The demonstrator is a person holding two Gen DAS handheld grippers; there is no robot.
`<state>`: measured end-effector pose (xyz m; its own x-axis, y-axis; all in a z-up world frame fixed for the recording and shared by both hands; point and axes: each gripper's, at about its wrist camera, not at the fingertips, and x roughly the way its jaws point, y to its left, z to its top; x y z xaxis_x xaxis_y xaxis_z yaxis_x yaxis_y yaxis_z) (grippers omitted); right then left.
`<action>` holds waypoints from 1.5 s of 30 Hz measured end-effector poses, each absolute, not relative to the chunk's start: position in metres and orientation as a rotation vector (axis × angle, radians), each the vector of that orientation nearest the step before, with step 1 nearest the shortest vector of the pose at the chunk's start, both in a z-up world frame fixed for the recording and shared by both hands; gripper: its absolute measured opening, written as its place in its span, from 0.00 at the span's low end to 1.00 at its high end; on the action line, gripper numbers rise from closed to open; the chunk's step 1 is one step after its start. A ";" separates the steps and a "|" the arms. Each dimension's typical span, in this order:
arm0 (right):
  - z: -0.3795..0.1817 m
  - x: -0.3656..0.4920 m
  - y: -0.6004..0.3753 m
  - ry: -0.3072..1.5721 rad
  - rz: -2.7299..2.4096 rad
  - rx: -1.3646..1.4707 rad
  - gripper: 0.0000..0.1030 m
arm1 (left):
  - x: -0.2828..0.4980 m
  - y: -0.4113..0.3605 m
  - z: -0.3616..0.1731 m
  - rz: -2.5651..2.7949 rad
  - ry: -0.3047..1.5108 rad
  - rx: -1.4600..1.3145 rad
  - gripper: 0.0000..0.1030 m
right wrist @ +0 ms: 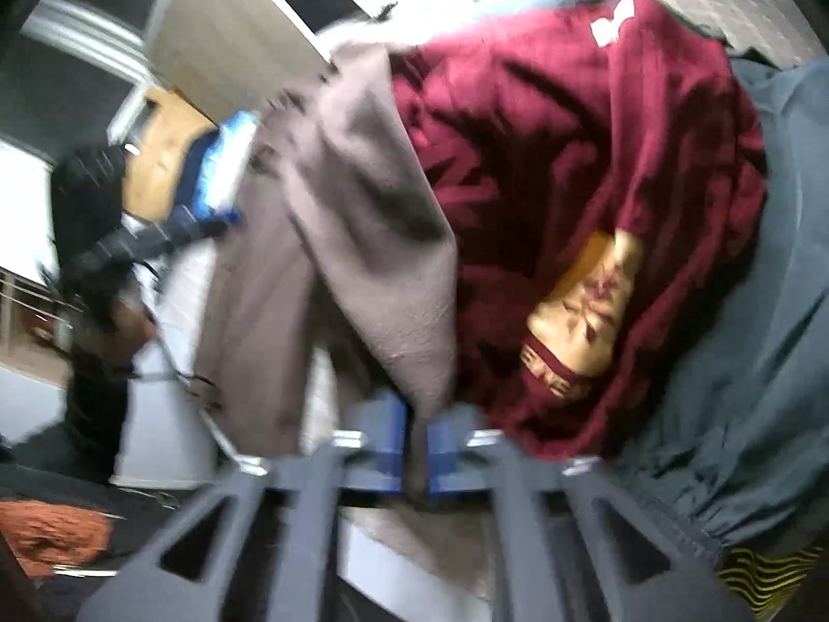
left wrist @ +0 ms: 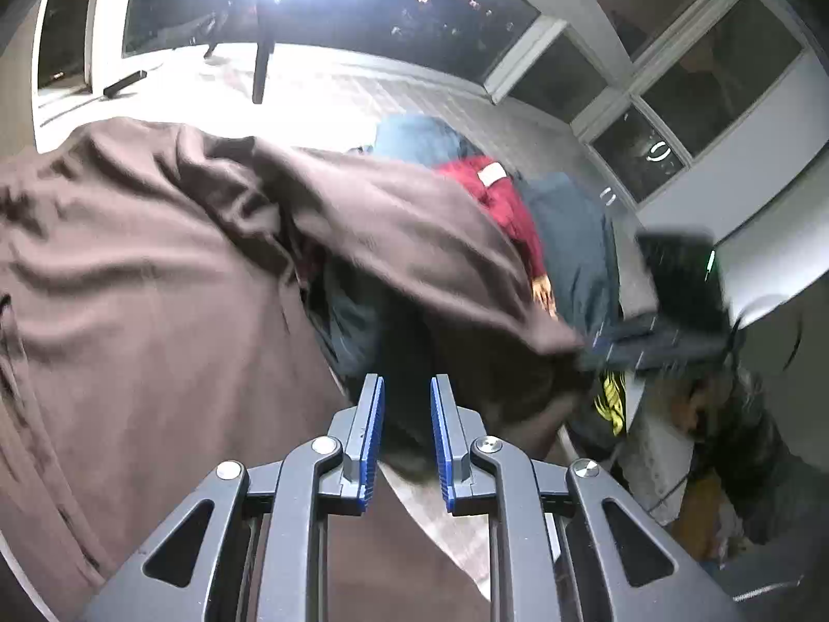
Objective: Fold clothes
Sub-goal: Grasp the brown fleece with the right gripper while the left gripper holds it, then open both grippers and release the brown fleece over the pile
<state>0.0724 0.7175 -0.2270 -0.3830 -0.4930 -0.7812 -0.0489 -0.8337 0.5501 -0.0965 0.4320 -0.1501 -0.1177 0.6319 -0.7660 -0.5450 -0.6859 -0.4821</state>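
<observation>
Right tongs (right wrist: 414, 446) pinch the brown garment (right wrist: 337, 238); left tongs (left wrist: 406, 430) gape empty, with a maroon shirt (right wrist: 570, 166) beyond.

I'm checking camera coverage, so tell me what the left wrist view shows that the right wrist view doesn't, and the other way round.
Only the left wrist view shows the left gripper with its jaws apart and nothing between them, the dark window panes and the brightly lit tiled surface.

Only the right wrist view shows the right gripper shut on an edge of the brown garment, an orange cloth and the yellow print on the maroon shirt.

Both show the brown garment, the maroon shirt, the grey-blue garment and a yellow-and-black striped item.
</observation>
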 end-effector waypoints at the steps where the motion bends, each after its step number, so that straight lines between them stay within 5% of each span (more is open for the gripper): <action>1: -0.214 0.071 0.721 -0.705 -2.320 1.525 0.05 | -0.093 0.428 -0.153 1.879 -0.104 -1.362 0.16; 7: -0.120 0.065 0.779 -0.487 -2.789 1.465 0.06 | -0.082 0.429 -0.155 1.850 -0.080 -1.366 0.16; 9: -0.119 0.053 0.795 -0.331 -2.919 1.625 0.31 | -0.079 0.430 -0.155 1.841 -0.071 -1.367 0.17; 11: -0.126 0.053 0.810 -0.404 -2.927 1.699 0.43 | -0.076 0.431 -0.155 1.833 -0.062 -1.367 0.17; 15: -0.138 0.101 0.843 -0.898 -2.864 1.435 0.43 | -0.074 0.435 -0.155 1.820 -0.026 -1.366 0.19; 24: -0.210 0.135 0.854 -1.355 -2.679 1.365 0.43 | -0.120 0.452 -0.151 1.814 0.102 -1.356 0.20; 37: -0.198 0.098 0.839 -1.006 -2.740 1.449 0.42 | -0.230 0.468 -0.154 1.957 0.403 -1.290 0.34; 41: -0.191 0.097 0.826 -0.944 -2.748 1.441 0.08 | -0.259 0.474 -0.148 1.961 0.415 -1.253 0.37; 45: -0.184 0.094 0.817 -0.925 -2.761 1.456 0.08 | -0.263 0.504 -0.150 1.864 0.593 -1.137 0.45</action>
<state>0.0941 0.8174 -0.1837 -0.5946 -0.1564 -0.7887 -0.3503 -0.8325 0.4292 -0.2631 0.5035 -0.1501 -0.2239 0.4188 -0.8800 -0.8501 -0.5255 -0.0338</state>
